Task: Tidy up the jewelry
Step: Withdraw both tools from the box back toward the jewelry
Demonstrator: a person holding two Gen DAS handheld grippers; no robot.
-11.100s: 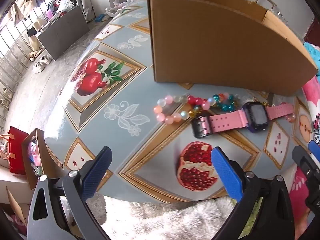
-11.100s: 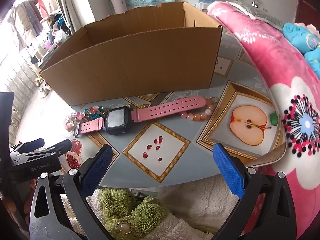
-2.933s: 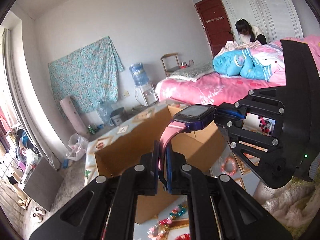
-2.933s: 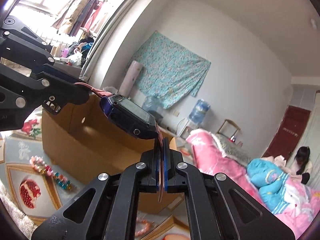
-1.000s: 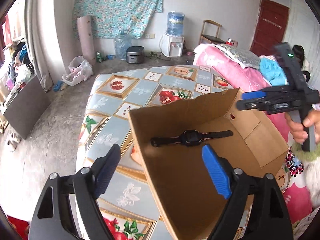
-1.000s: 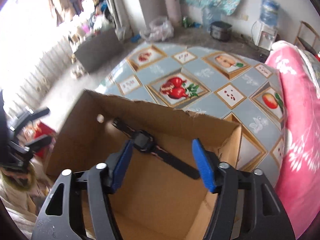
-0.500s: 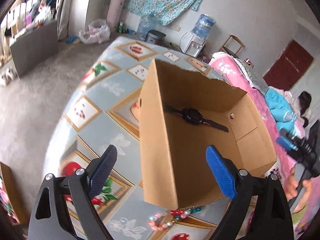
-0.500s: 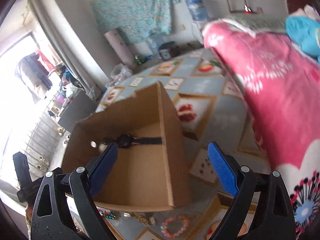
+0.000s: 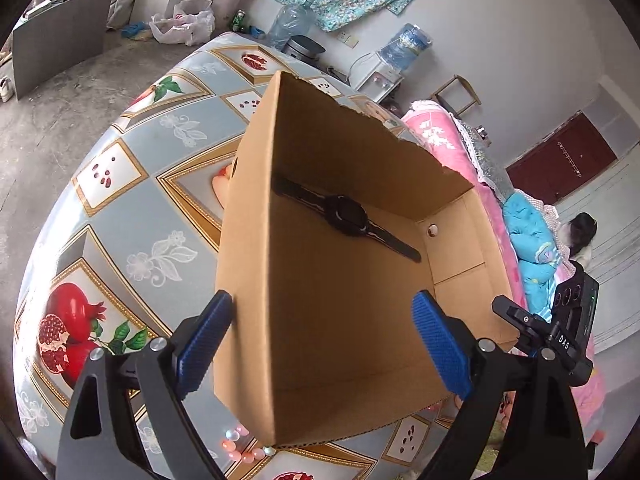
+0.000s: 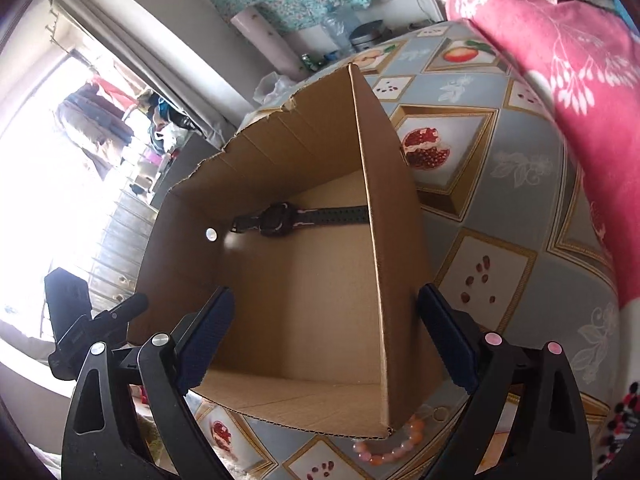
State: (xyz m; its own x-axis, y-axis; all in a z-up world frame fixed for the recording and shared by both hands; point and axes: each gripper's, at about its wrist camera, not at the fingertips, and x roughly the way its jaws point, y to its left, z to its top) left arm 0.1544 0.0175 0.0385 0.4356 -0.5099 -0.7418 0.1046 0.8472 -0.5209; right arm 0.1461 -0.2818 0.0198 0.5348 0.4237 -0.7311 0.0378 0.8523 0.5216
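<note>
An open cardboard box (image 9: 256, 288) stands on the fruit-patterned table (image 9: 132, 208); it also shows in the right wrist view (image 10: 396, 264). A watch (image 9: 348, 216) lies flat on the box floor near the far wall, also seen in the right wrist view (image 10: 280, 218). My left gripper (image 9: 320, 344) is open and empty above the box's near left corner. My right gripper (image 10: 336, 336) is open and empty above the near right corner. A pale bead bracelet (image 9: 240, 450) peeks out in front of the box. An orange-pink bead bracelet (image 10: 390, 454) lies by the front right corner.
A pink flowered quilt (image 10: 560, 44) lies over the table's right side. The other gripper (image 9: 560, 336) shows at the right of the left wrist view. A person (image 9: 580, 232) sits by a bed far right. The floor (image 9: 48, 100) lies to the left.
Both grippers have come closer to the box's near corners and lower. The watch has stayed on the box floor. Both stay open.
</note>
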